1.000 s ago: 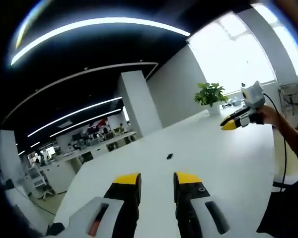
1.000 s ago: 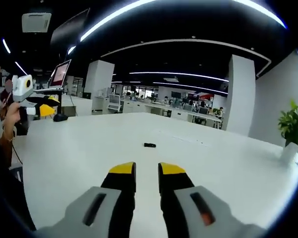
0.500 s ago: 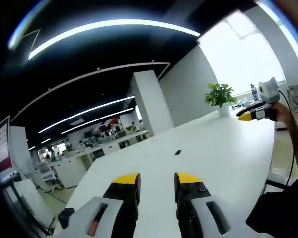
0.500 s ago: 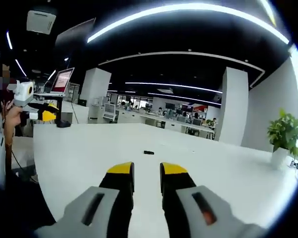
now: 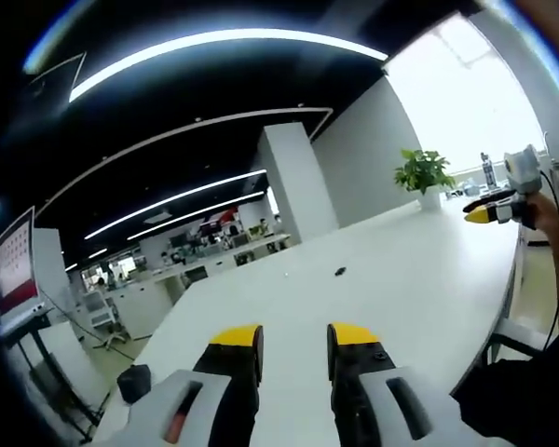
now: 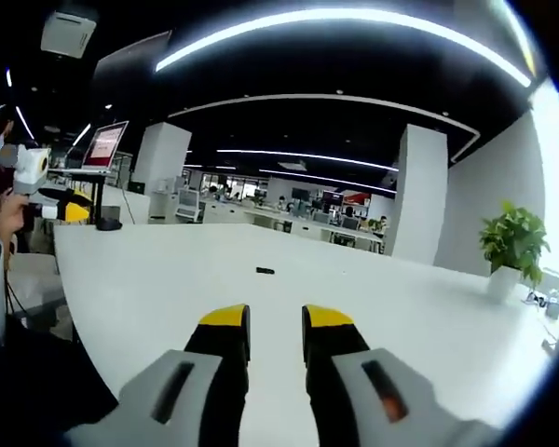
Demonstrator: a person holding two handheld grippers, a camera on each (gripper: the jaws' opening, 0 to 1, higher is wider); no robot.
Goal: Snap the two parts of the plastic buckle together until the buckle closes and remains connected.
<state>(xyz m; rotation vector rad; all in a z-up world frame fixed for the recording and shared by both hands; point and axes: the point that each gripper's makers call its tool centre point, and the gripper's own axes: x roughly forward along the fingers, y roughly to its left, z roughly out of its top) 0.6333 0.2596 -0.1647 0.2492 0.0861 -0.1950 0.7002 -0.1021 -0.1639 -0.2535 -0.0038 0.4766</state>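
Note:
The plastic buckle (image 5: 339, 272) is a small black piece lying far out on the white table (image 5: 419, 279). It is too small to tell whether its two parts are joined. In the left gripper view my left gripper (image 5: 294, 337) is open and empty, well short of the buckle. The right gripper (image 5: 492, 213) hangs in a hand at the table's right edge. In the right gripper view the buckle (image 6: 264, 271) lies ahead of my right gripper (image 6: 275, 318), which is open and empty. The left gripper (image 6: 67, 211) shows at far left, held by a hand.
A potted plant (image 5: 424, 172) (image 6: 512, 244) stands at one end of the table. At the other end are a monitor on a stand (image 6: 103, 147) and a dark object (image 5: 133, 382) near the corner. Office desks (image 6: 317, 209) line the background. The person's body shows beside the near table edge.
Both cameras have swung and drawn back a little, so the buckle looks smaller and each other gripper sits nearer the view's edge. The buckle has not moved, and the jaw gaps are unchanged.

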